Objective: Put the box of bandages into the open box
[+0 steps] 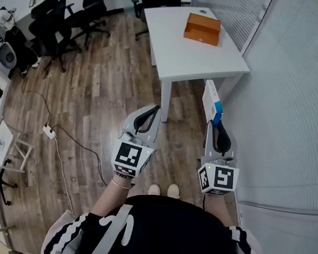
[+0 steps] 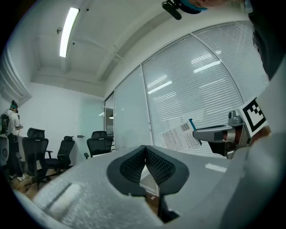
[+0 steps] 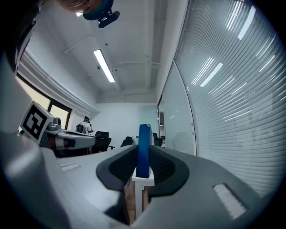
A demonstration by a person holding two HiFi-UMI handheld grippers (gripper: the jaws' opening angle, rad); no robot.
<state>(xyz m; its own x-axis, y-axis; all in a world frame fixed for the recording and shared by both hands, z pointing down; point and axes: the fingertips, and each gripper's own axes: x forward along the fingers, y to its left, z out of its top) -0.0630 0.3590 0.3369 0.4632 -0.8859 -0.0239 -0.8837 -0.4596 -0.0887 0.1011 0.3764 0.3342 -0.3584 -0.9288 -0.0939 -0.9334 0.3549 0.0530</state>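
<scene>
The box of bandages [image 1: 211, 100], white with a blue end, juts forward out of my right gripper [image 1: 215, 124], whose jaws are shut on its edge. In the right gripper view its blue edge [image 3: 144, 151] stands upright between the pads. The left gripper view catches its printed white side [image 2: 178, 137]. The open box [image 1: 202, 29], orange-brown, sits on the white table [image 1: 186, 54] far ahead of both grippers. My left gripper [image 1: 156, 110] is held level beside the right one, its jaws shut with nothing between the pads [image 2: 156, 164].
I stand on a wooden floor, a step short of the table's near edge. A glass wall with blinds [image 1: 300, 113] runs close along the right. Black office chairs [image 1: 74, 19] stand at the left and behind the table. A power strip with its cable [image 1: 49, 132] lies on the floor at the left.
</scene>
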